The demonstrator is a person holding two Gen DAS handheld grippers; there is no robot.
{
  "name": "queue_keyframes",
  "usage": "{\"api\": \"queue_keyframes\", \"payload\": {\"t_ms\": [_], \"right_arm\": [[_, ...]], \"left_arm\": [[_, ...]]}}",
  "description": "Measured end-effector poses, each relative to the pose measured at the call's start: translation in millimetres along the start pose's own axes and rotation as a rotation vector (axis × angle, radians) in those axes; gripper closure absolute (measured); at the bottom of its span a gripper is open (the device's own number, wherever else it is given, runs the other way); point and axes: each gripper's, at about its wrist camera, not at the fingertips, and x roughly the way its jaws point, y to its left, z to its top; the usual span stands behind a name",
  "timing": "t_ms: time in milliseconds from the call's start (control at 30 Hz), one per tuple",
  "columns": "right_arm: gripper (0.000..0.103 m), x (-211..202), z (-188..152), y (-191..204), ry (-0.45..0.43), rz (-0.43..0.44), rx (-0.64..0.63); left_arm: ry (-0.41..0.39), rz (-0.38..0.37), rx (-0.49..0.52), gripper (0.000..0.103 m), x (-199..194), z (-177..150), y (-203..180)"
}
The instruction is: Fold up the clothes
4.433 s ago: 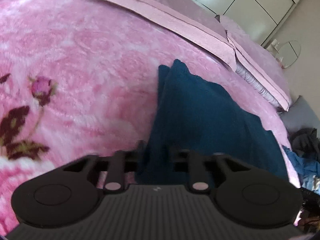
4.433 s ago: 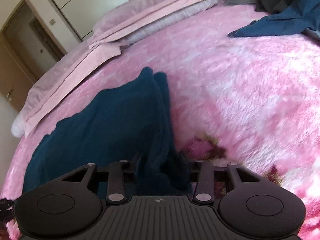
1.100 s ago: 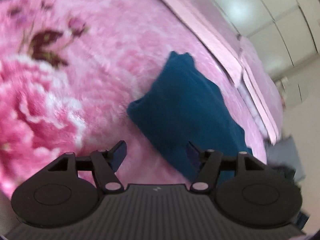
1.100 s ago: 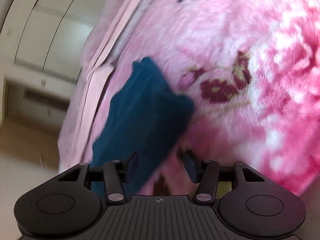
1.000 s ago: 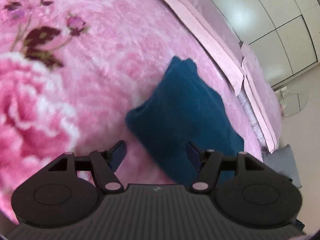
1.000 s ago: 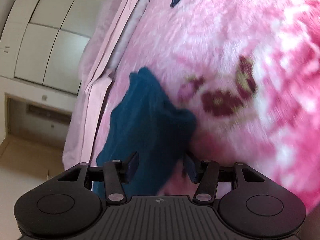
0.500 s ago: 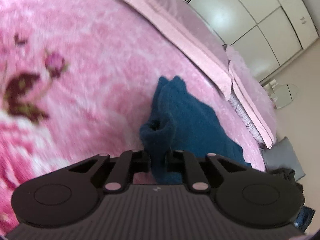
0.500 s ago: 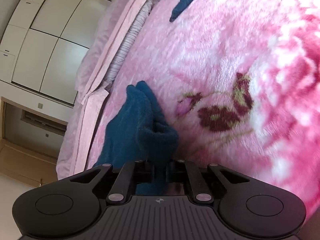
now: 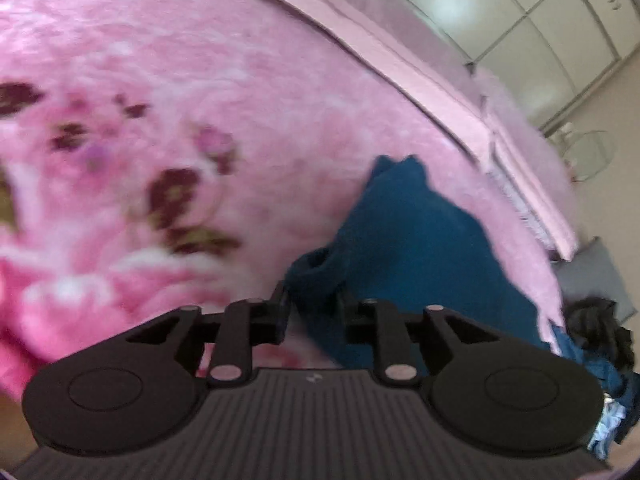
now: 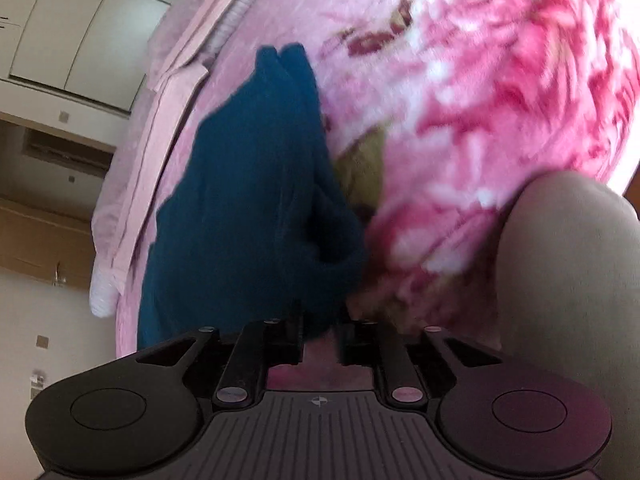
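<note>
Left wrist: fingers [image 9: 282, 300] pinch a bunched corner of the blue garment [image 9: 420, 240]; left gripper [image 9: 314, 300] is clamped on cloth. Ahead of the tips the garment lies on the pink blanket [image 9: 160, 60], narrowed and layered, so at least one fold is in.

Right wrist: right gripper [image 10: 320, 330] pinches the other near corner of the garment [image 10: 248, 184]. Both near corners are lifted; judged mid-fold, with the final lay-down and smoothing left.
</note>
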Motion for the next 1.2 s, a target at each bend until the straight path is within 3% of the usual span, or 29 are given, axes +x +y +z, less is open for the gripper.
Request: {"api": "queue_keyframes", "payload": {"t_ms": [67,233,333,433,500,633,767,833,1000,1067,1200], "right_arm": [[0.066,-10,-1,5,-0.003,-0.017,-0.055],[0.066,-33,1,9,-0.056,-0.129,-0.192],[0.066,-40,15,7,-0.064,-0.231,-0.261],[0.066,-41,40,18,-0.071,-0.280,-0.416],[0.066,-27,58,33,-0.031,-0.268,-0.554],[0.066,12,98,64,0.081,-0.232,-0.811],[0.066,45,139,88,0.188,-0.189,-0.882],[0.066,47,161,96,0.231,-0.186,-0.864],[0.066,17,221,112,0.353,-0.174,-0.795],[0.066,10,245,121,0.405,-0.185,-0.822],[0.066,2,272,148,0.534,-0.112,-0.954]], "left_arm": [[-0.040,0.031,0.035,0.081,-18,-2,-3],[-0.076,0.043,0.114,0.081,-51,-16,-28],[-0.045,0.045,0.171,0.078,-48,-27,-57],[0.000,0.047,0.205,0.078,-32,-38,-84],[0.032,0.078,0.231,0.078,-16,-40,-102],[0.054,0.219,0.268,0.078,20,-36,-138],[0.092,0.366,0.266,0.079,54,-27,-187],[0.134,0.403,0.269,0.079,58,-22,-221],[0.156,0.512,0.246,0.075,14,-21,-301],[0.140,0.558,0.196,0.070,-14,-31,-329],[0.135,0.589,0.074,0.067,-50,-63,-374]]}}
